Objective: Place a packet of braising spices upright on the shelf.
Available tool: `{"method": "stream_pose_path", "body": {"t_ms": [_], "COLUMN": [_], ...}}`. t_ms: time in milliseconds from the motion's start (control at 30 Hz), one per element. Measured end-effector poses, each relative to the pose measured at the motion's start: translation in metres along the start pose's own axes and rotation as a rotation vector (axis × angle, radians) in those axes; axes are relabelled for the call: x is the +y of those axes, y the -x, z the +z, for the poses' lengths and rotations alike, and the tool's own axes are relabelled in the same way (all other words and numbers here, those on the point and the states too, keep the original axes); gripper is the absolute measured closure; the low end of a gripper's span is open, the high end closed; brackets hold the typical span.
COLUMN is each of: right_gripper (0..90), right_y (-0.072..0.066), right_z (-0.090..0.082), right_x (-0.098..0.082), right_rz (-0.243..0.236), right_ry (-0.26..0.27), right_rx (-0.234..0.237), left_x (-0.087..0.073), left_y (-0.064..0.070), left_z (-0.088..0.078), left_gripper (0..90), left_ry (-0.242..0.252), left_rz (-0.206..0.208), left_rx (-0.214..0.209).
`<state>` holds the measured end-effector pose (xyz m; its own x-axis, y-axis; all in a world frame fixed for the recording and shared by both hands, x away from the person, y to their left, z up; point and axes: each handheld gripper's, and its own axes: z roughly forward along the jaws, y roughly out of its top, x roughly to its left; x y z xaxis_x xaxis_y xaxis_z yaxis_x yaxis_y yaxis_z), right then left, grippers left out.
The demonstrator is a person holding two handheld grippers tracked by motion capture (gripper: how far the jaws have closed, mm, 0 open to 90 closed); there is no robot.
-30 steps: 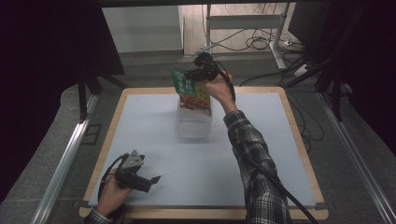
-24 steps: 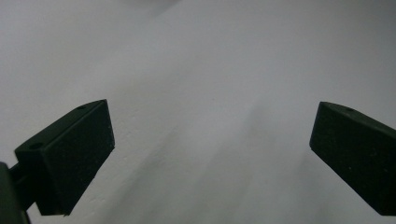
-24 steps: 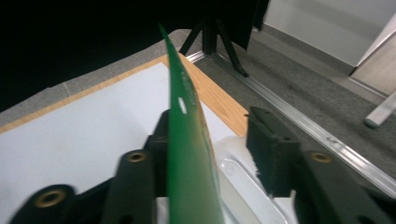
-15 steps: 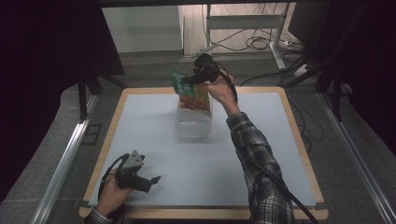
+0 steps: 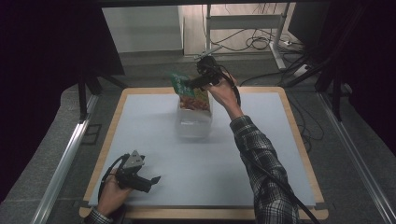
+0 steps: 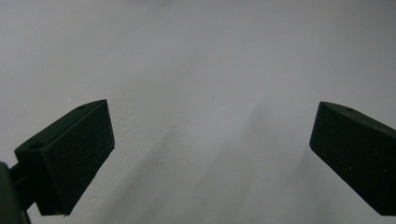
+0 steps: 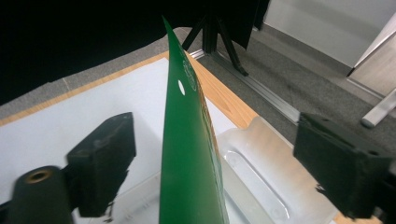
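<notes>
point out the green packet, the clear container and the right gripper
green packet [image 7: 187,154]: right gripper view, on its green back face
clear container [image 5: 193,127]: high view, on its front wall
right gripper [image 7: 215,172]: right gripper view, midway between its open jaws

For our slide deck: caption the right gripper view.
Right gripper, jaws just opened, straddles an upright green packet over a clear container.

1. We see the right claw [image 7: 219,172] with its jaws just opened wide, neither pad touching anything.
2. A green packet [image 7: 189,154] stands edge-on between them.
3. A clear plastic container [image 7: 261,172] sits below on the white desk [image 7: 70,116].
</notes>
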<state>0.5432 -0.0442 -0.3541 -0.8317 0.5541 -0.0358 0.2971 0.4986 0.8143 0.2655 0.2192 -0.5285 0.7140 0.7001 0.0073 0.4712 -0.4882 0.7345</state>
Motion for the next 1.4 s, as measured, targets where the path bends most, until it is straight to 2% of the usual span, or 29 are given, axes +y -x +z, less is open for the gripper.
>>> {"method": "stream_pose_path", "body": {"t_ms": [133, 333, 467, 900, 967, 1133, 1400], "right_gripper": [7.5, 3.4, 0.0, 0.0, 0.0, 0.0, 0.0], "right_y": [0.002, 0.0, -0.004, -0.011, -0.012, -0.011, -0.013], "right_z": [-0.004, -0.012, -0.014, -0.025, -0.029, -0.033, -0.038], "right_x": [-0.003, -0.004, -0.005, -0.013, -0.015, -0.022, -0.033], "right_rz": [0.033, 0.035, 0.032, 0.011, 0.01, 0.016, 0.011], "right_ry": [0.001, 0.034, 0.032, 0.034, 0.035, 0.026, 0.009], "right_rx": [0.013, 0.021, 0.015, 0.003, -0.022, -0.017, -0.021], "left_x": [0.0, 0.0, 0.0, 0.0, 0.0, 0.0, 0.0], "left_y": [0.0, 0.0, 0.0, 0.0, 0.0, 0.0, -0.001], "left_z": [0.0, 0.0, -0.001, -0.003, -0.003, -0.002, -0.003], "left_gripper": [0.0, 0.0, 0.0, 0.0, 0.0, 0.0, 0.0], "left_ry": [-0.001, -0.001, 0.004, 0.024, 0.021, 0.014, 0.029], "left_rz": [0.003, 0.004, 0.006, -0.004, -0.004, 0.006, -0.004], "left_rx": [0.002, 0.003, 0.006, 0.003, -0.001, 0.0, -0.009]}}
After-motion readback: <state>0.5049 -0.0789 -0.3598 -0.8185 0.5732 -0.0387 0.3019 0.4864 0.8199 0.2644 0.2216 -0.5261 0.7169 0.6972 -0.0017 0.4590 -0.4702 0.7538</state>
